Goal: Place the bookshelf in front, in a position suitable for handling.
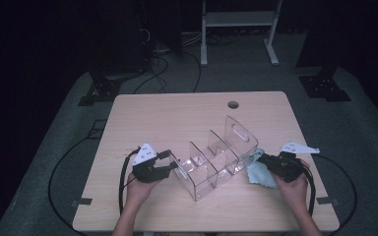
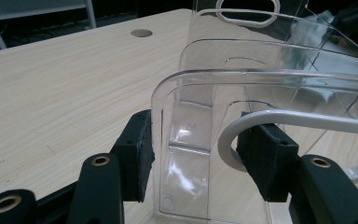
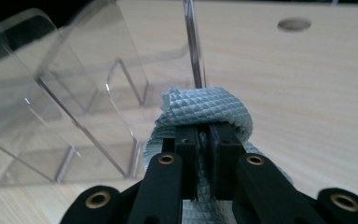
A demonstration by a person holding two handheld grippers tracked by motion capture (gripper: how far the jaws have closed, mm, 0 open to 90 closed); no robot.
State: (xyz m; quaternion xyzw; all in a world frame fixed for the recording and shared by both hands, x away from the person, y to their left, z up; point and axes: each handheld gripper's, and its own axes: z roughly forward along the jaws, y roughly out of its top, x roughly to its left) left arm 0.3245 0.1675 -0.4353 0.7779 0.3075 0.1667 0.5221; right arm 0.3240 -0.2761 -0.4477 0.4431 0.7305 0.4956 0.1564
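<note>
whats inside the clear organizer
Nothing shows inside the organizer: bare dividers, with wood grain visible through them. The cloth sits outside its right end; that end's bottom stays hidden behind it.

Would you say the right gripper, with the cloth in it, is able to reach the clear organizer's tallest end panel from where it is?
Probably yes: the right gripper, shut on the cloth, sits just beside the organizer's end panel, with nothing between them.

A pale wooden table (image 1: 187,118) is standing on grey carpet (image 1: 369,142) in a dim room, a round cable hole (image 1: 233,104) sitting near its far edge. At twelve o'clock, a white metal frame (image 1: 238,22) is standing beyond it. Black cables (image 1: 177,61) are trailing across the floor at eleven o'clock, and darkness is swallowing the walls.
</note>
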